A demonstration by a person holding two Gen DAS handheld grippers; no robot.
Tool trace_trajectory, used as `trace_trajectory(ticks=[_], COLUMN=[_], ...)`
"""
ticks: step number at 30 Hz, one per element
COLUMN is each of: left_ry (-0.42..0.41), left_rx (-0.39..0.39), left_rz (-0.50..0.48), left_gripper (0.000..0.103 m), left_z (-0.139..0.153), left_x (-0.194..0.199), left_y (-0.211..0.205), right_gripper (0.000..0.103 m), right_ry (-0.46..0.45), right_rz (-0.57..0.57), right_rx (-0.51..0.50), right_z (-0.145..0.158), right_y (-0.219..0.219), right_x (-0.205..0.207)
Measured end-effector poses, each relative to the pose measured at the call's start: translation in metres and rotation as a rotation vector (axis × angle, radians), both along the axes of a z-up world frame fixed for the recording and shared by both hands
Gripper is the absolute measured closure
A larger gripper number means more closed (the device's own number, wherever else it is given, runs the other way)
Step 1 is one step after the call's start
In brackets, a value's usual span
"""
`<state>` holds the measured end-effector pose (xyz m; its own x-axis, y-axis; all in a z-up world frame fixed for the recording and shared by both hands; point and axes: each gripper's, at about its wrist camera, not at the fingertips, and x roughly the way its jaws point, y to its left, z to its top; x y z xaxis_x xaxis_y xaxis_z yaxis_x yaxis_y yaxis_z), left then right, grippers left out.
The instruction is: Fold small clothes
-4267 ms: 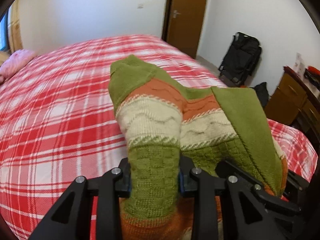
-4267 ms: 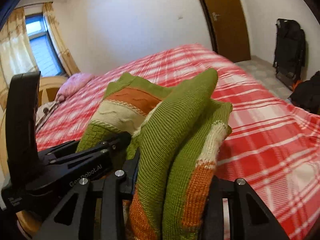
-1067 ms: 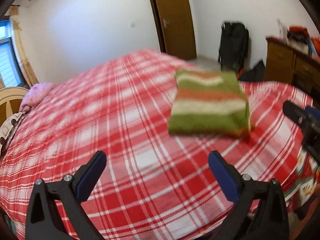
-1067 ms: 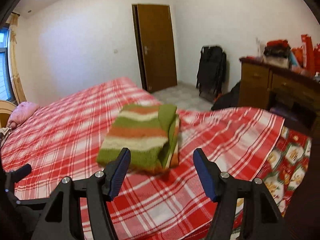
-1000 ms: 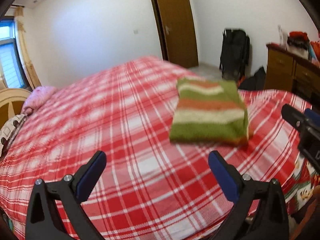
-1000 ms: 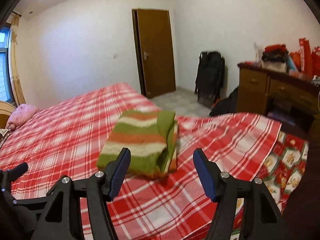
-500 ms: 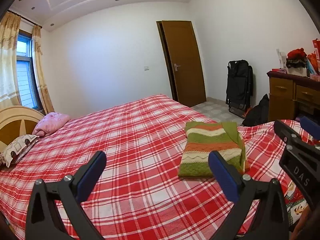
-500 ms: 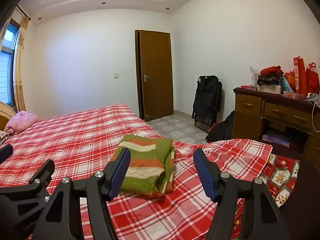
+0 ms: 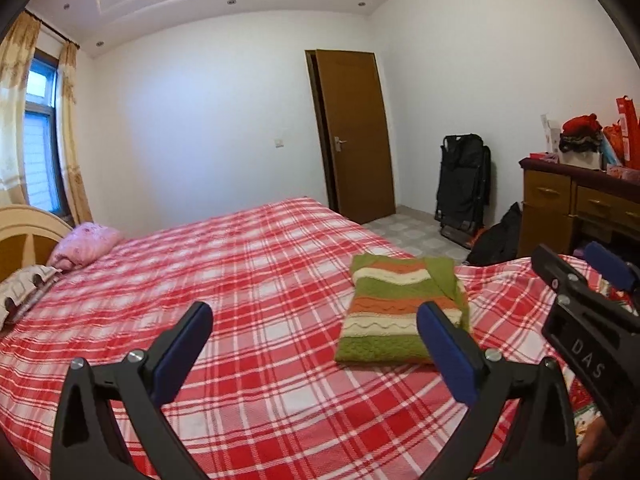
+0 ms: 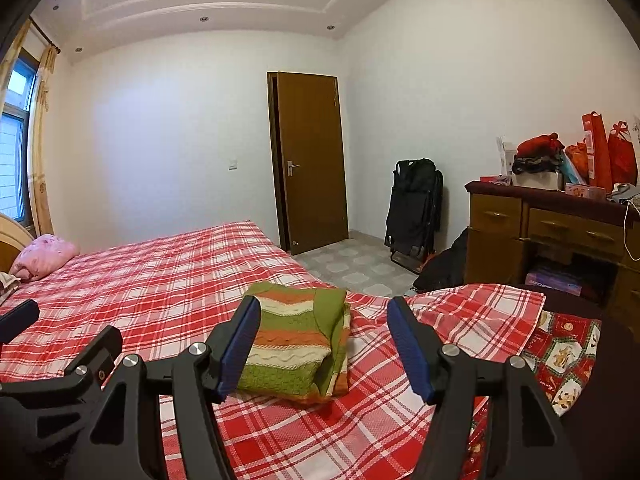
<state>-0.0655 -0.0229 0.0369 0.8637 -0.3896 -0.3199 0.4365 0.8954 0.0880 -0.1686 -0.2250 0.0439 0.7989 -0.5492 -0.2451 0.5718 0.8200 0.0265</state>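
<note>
Filling most of the room is a wide bed under a red and white plaid cotton cover (image 9: 248,280), its curved wooden headboard (image 9: 24,232) at the window end. Against the far wall stands a brown wooden door (image 10: 310,160), and to the right a brown wooden counter with drawers (image 10: 560,232), piled with red bags and clutter. A folded black fabric chair (image 10: 414,212) leans on the wall between them. A pink rumpled pillow (image 9: 84,244) lies by the headboard. Near the foot corner of the bed rests the folded knitted sweater with green, orange and cream stripes (image 9: 396,312), a neat flat rectangle on the cover, touched by neither tool. The left claw (image 9: 316,344) hangs above the bed short of the sweater, its blue-padded fingers (image 9: 182,350) spread wide, gripping nothing. The right claw (image 10: 326,346) hangs beside it, likewise released and empty, the sweater lying beyond its pads.
</note>
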Motion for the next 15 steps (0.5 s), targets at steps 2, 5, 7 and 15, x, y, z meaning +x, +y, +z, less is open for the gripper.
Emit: trace_trajectory(ticks=[2,5,7,15], left_ry=[-0.002,-0.016,-0.013,-0.002], left_rx=[0.0,0.009,0.007,0.019], left_rz=[-0.006,-0.003,-0.005,-0.001], left_gripper=[0.0,0.0,0.0,0.0], left_z=[0.0005,0.0013,0.0013,-0.0008], left_x=[-0.0013,-0.0039,-0.0042,-0.0019], left_y=[-0.0001,-0.0011,-0.0012,-0.0046], right_gripper=[0.036,0.036,0.036,0.036], right_ry=[0.004,0.013,0.016,0.014], right_rz=[0.003,0.007,0.008,0.01], right_rx=[0.012,0.026,0.024,0.025], right_z=[-0.0013,-0.0034,-0.004,-0.0048], right_y=[-0.0018,-0.0045,-0.0041,-0.0044], right_x=[0.0006,0.002,0.0023,0.0022])
